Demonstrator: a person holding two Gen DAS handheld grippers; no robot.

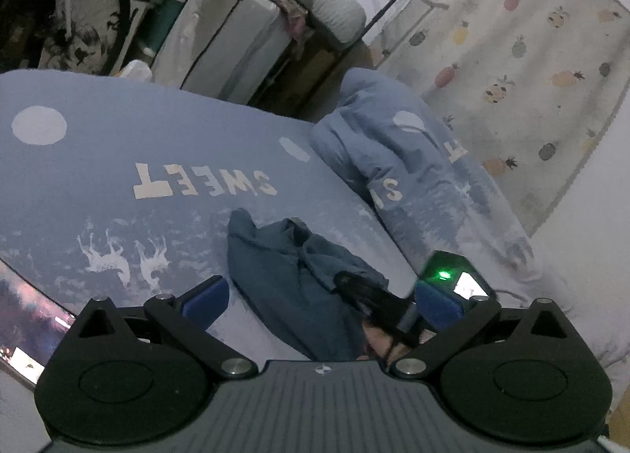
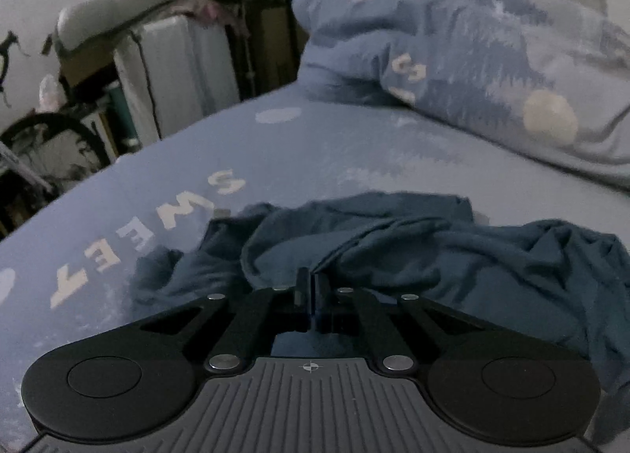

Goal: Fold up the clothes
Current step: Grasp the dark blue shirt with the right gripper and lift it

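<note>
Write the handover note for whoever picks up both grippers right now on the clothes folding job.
Left gripper: open, nothing between its blue pads, hanging just short of the garment.
Right gripper: shut, its tips at the near edge of the dark blue garment; whether cloth is pinched between them cannot be told.
Garment: crumpled in a heap on the blue bedsheet printed SWEET, in front of the bunched duvet.
Done: no fold visible.
Left: spread the garment flat, then fold it.

The crumpled garment [image 2: 393, 252] lies on the bed [image 2: 315, 146], near its "SWEET" lettering [image 2: 157, 232]; the bunched duvet [image 2: 472, 59] lies on the bed behind the garment.
</note>
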